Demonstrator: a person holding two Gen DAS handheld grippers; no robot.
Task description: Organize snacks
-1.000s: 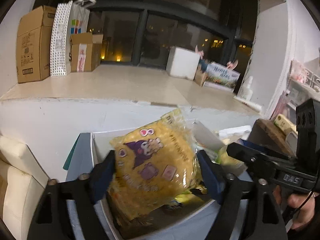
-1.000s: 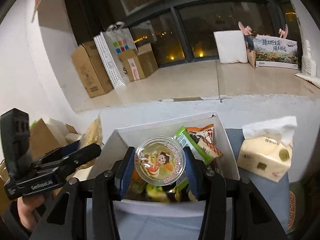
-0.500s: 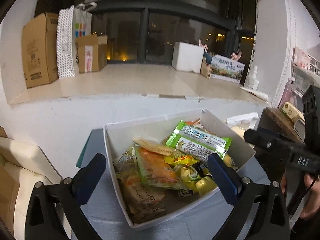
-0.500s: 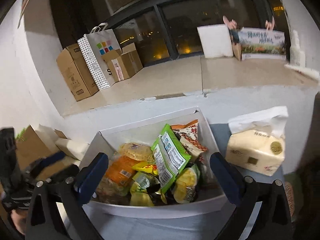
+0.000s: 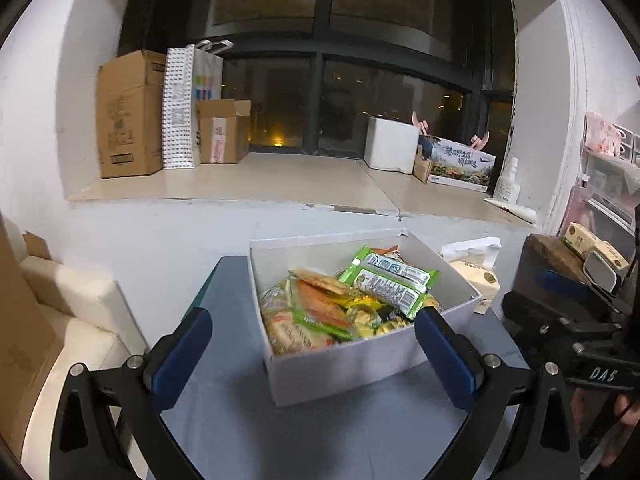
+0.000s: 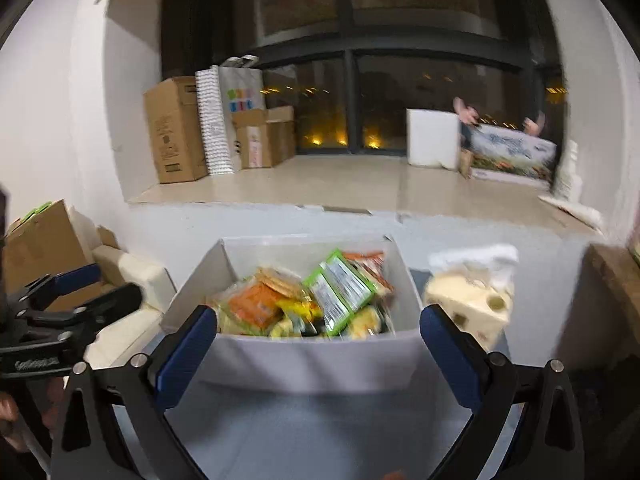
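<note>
Two handheld grippers point forward and slightly downward, side by side. The left gripper (image 5: pixel 312 344) has its blue-padded fingers (image 5: pixel 182 354) spread wide, with nothing clamped between them. The right gripper (image 6: pixel 318 346) is equally wide apart and holds nothing. Each shows at the edge of the other's view, with part of a hand (image 5: pixel 624 416) gripping the handle.

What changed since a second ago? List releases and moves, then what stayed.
Left hand-held gripper let go of the yellow cartoon bag; right hand-held gripper let go of the round clear-lidded cup. Both opened wide and drew back from the white box. Box, green packet and tissue pack stayed put.
</note>
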